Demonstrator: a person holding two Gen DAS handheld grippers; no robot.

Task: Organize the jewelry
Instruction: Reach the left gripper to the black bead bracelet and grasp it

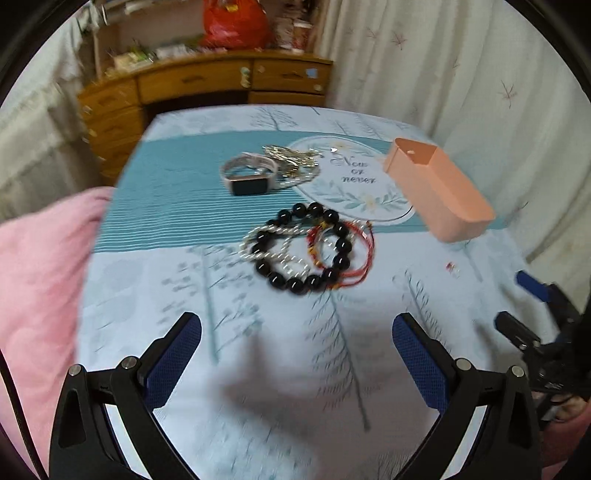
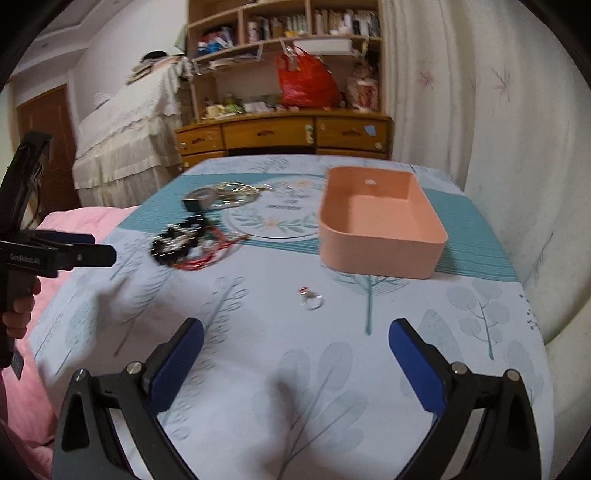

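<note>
Wooden desk (image 2: 284,134) with shelves (image 2: 284,29) behind; pale curtain (image 2: 480,110) right; door (image 2: 44,122) left.

The cloth (image 2: 332,369) is pale blue, printed with grey-teal trees and leaves, and a band of teal with thin white stripes crosses it. A white round panel (image 1: 354,184) carries dark script ringed by green leaves. The box (image 2: 380,229) is plain peach. One bracelet (image 1: 306,247) is glossy black beads, another (image 1: 266,247) silvery, a third (image 1: 347,254) red cord. The watch (image 1: 249,175) has a pale pink band. Both tongs (image 1: 295,354) (image 2: 295,354) are black with blue pads. The blanket (image 1: 40,266) is pink.
</note>
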